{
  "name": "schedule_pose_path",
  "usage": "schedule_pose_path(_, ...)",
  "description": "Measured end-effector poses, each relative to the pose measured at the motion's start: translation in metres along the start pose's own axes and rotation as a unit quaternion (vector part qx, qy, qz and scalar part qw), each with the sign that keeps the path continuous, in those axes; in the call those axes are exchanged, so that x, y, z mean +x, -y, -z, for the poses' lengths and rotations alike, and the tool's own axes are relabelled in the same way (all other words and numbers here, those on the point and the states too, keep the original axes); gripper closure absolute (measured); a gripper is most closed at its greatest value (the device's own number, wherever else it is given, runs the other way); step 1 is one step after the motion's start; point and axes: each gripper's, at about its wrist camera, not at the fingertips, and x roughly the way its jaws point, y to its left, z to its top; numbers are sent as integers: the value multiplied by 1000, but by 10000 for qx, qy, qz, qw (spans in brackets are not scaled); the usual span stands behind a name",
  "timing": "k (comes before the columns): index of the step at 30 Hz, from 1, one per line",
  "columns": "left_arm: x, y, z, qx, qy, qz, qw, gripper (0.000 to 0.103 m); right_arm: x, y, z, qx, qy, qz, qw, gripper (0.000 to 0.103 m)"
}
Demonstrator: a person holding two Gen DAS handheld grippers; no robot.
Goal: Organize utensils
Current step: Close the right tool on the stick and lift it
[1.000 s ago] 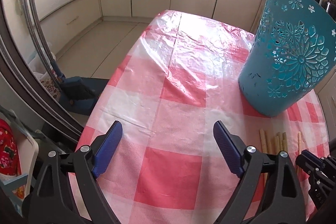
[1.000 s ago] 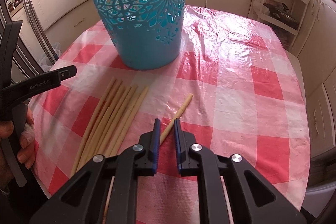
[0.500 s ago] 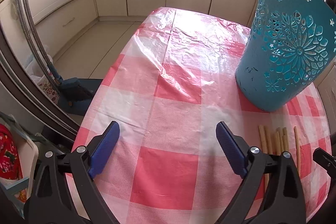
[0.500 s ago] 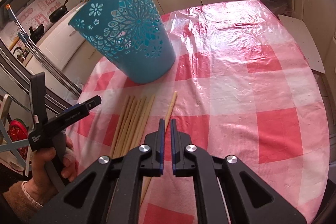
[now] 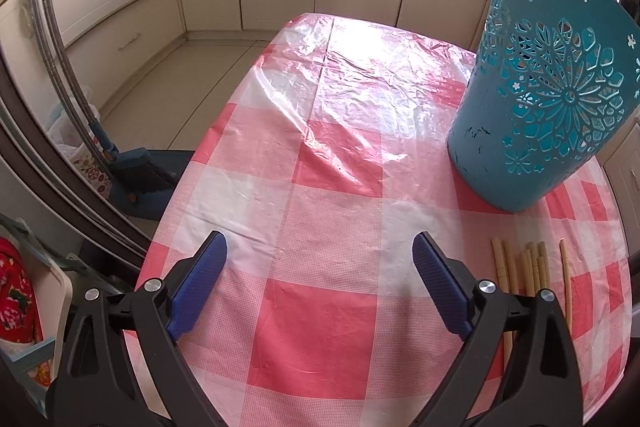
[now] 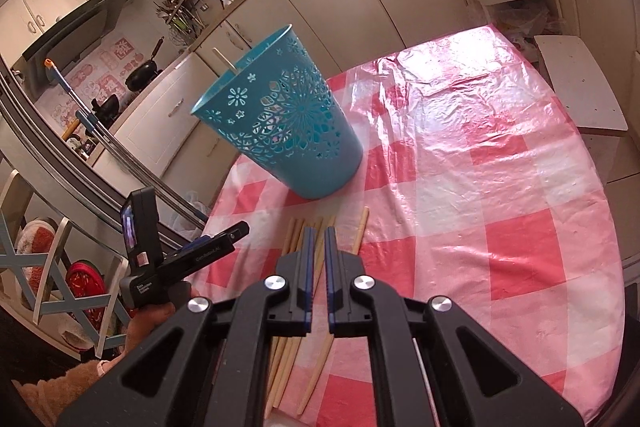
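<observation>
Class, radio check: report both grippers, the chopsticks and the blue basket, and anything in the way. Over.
Left gripper open, empty, over bare tablecloth. Right gripper shut, nothing visibly held. Chopsticks flat on cloth beside blue basket; one stick already inside. Path clear.

One teal basket (image 6: 286, 119) stands at 11 o'clock on the table (image 6: 500, 195). One stick (image 6: 225, 60) pokes from its rim. Chopsticks (image 5: 520, 269) lie at 6 o'clock of it: a bunch of about six, uncertain where they overlap, plus one (image 6: 360, 230) apart. Two grippers show.
</observation>
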Motion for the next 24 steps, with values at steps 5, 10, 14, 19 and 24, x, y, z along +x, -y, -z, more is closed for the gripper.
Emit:
schedule_pose_path(5, 1, 1, 0, 30, -10, -32, 10000, 13, 33, -7, 9, -258, -709, 660, 9950, 84)
schedule_pose_path(10, 0, 0, -1, 27, -3, -15, 10000, 13, 56, -22, 16, -797, -721, 1246, 9864, 57)
schedule_pose_path(14, 0, -1, 0, 40, -6, -21, 10000, 12, 75, -24, 18, -1074, -871, 1698, 9757, 69)
schedule_pose_path(19, 0, -1, -1, 33, -2, -1, 10000, 12, 87, -38, 27, -1831, -766, 1998, 9595, 94)
schedule_pose_path(24, 0, -1, -1, 30, 0, 7, 10000, 12, 74, -29, 28, -1525, -911, 1637, 9704, 97)
